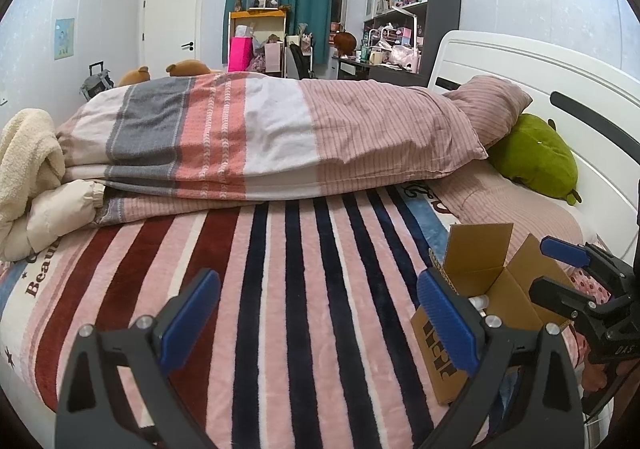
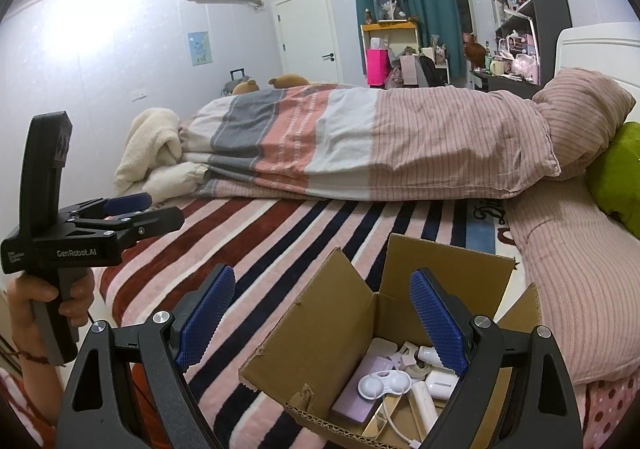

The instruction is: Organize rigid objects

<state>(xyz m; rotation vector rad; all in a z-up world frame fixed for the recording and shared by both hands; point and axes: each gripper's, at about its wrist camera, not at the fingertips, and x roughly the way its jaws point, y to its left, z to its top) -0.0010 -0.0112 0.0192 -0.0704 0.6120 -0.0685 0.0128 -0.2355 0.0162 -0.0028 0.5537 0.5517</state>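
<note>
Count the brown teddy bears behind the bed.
2. One bear peeks over the quilt's left end; the other bear lies just right of it. More may be hidden behind the quilt.

The left gripper carries "GenRobot.AI" in white on its black body. The striped blanket shows "Beau" at its left edge, cut off there. The right gripper bears "DAS", only partly visible
</note>
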